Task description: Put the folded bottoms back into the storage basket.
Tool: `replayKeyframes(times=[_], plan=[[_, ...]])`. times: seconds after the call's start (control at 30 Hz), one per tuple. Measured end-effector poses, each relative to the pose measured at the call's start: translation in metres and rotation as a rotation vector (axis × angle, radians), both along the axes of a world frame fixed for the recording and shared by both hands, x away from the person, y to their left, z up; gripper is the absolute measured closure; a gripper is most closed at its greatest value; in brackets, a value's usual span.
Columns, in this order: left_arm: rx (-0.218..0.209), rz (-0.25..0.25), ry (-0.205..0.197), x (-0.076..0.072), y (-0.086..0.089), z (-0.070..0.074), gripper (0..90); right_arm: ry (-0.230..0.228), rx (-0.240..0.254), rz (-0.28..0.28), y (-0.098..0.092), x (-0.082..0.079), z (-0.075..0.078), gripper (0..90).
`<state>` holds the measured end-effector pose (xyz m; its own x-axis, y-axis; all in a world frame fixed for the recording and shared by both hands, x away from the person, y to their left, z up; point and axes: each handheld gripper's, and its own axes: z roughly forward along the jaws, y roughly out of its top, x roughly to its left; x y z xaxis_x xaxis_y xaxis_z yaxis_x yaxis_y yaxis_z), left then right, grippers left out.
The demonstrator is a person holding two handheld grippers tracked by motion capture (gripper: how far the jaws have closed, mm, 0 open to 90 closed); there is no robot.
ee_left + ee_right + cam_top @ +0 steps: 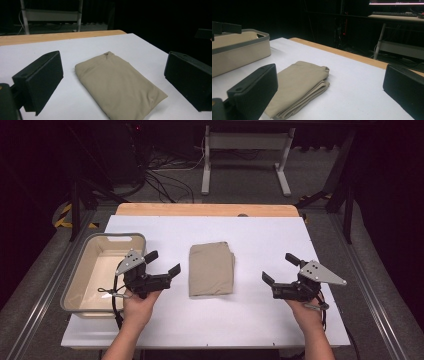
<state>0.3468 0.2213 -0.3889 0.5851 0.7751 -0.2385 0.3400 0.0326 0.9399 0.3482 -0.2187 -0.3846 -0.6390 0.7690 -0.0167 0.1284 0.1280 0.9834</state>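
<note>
A folded tan cloth lies flat in the middle of the white table; it also fills the centre of the left gripper view and lies low in the right gripper view. My left gripper hovers just left of the cloth, jaws wide apart and empty. My right gripper is held to the right of the cloth, a hand's width off, also open with nothing between its jaws. Both point inward toward the cloth.
A beige bin with a grey rim stands at the table's left edge, beside my left hand; its wall also appears in the right gripper view. A wooden strip runs along the far edge. A white desk frame stands beyond.
</note>
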Motion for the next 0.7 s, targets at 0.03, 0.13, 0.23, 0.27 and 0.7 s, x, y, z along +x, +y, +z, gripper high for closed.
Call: replayKeyframes(times=[0.03, 0.13, 0.23, 0.27, 0.7], plan=[[-0.004, 0.0, 0.0, 0.0, -0.001, 0.0, 2.6, 0.001, 0.0, 0.003, 0.0, 0.0, 0.0, 0.4], [-0.006, -0.008, 0.008, 0.001, -0.003, -0.001, 2.6, 0.001, 0.0, 0.003, 0.0, 0.0, 0.0, 0.4], [-0.005, -0.012, 0.014, 0.001, -0.005, -0.001, 2.5, 0.0, 0.004, 0.007, 0.0, 0.0, 0.0, 0.4], [0.003, -0.009, 0.008, 0.001, -0.006, -0.002, 2.8, -0.001, 0.002, 0.008, 0.001, 0.0, 0.0, 0.4], [0.012, 0.01, 0.051, 0.007, -0.012, -0.005, 3.6, -0.009, 0.0, 0.043, 0.003, -0.002, 0.002, 0.0]])
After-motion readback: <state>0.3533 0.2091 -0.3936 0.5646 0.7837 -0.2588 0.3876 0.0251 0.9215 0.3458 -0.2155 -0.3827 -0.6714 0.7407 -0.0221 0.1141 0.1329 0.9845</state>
